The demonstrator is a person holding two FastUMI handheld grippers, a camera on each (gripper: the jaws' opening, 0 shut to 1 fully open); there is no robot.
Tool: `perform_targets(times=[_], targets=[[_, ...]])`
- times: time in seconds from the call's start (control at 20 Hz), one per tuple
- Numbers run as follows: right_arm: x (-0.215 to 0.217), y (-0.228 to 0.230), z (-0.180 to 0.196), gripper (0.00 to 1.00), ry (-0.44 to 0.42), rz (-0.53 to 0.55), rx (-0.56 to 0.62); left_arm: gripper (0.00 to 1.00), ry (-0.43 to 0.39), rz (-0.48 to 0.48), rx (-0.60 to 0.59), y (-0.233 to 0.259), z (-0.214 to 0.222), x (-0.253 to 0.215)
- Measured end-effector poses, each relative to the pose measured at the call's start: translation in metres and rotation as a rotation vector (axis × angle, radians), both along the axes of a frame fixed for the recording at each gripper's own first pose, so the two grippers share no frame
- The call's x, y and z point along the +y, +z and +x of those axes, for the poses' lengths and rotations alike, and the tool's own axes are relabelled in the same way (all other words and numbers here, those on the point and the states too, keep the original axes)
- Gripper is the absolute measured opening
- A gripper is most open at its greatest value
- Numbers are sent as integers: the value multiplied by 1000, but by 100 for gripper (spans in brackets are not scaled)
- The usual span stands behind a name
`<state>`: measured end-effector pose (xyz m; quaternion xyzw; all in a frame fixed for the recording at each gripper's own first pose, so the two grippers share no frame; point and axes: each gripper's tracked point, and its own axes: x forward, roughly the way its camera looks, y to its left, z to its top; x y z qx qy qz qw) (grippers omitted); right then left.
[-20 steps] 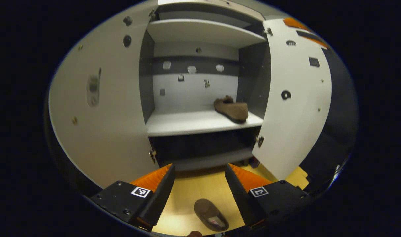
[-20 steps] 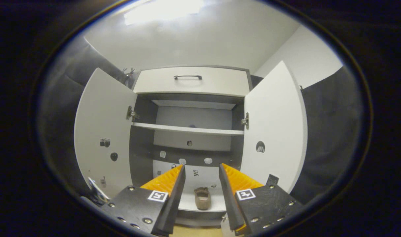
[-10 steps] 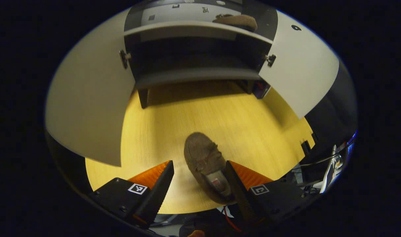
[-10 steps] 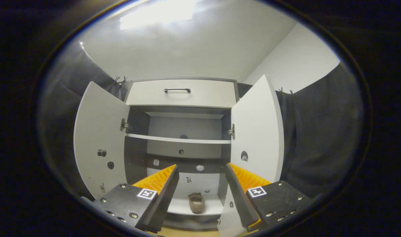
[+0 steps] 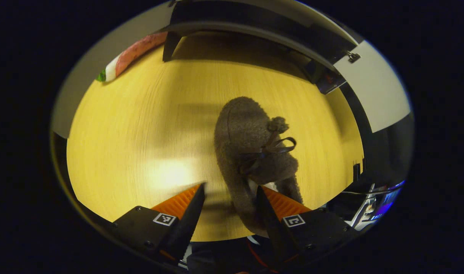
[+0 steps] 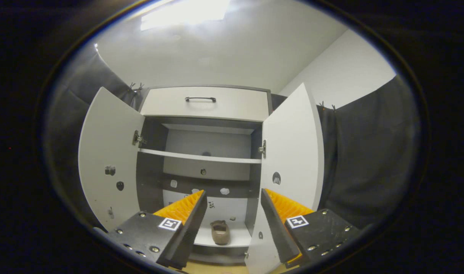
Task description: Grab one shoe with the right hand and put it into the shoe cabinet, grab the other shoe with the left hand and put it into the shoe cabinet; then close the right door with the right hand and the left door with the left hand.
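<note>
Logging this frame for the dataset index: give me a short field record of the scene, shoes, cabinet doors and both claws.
shoe on floor: fuzzy brown slipper with a bow lying on the yellow wooden floor, its heel end between the left claw's fingers
shoe in cabinet: brown slipper on the lower white shelf
cabinet: white two-door shoe cabinet, both doors open
left claw: open, not closed on the slipper
right claw: open, empty, facing the cabinet

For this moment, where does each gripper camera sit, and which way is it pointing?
Left gripper view: rides the left gripper, tilted down at a shoe on the floor; own open fingers show.
Right gripper view: rides the right gripper, facing the open shoe cabinet and a shoe on the shelf; own open fingers show.
Shared: the cabinet.
</note>
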<state>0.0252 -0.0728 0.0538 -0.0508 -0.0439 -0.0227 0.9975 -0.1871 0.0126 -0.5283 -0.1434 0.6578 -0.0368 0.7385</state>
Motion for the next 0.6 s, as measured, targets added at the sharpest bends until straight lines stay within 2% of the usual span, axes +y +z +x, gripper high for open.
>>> perform_targets(times=[0.15, 0.25, 0.3, 0.4, 0.55, 0.6], targets=[[-4, 1, -1, 85, -13, -13, -5, 74, 66, -57, 17, -5, 0, -8], [-6, 3, -3, 85, -18, -13, -8, 61, 98, -93, 31, -8, 0, -17], [-6, 3, -3, 85, -19, -13, -9, 46, 113, -105, 43, -6, 1, -20], [-6, 3, -2, 85, -19, -13, -13, 33, 152, -115, 79, -7, 1, -19], [-6, 1, -2, 85, -21, -25, -13, 21, 244, -151, 137, -6, 2, -17], [-6, 1, -2, 85, -22, -29, -12, 13, 260, -157, 144, -8, 2, -17]])
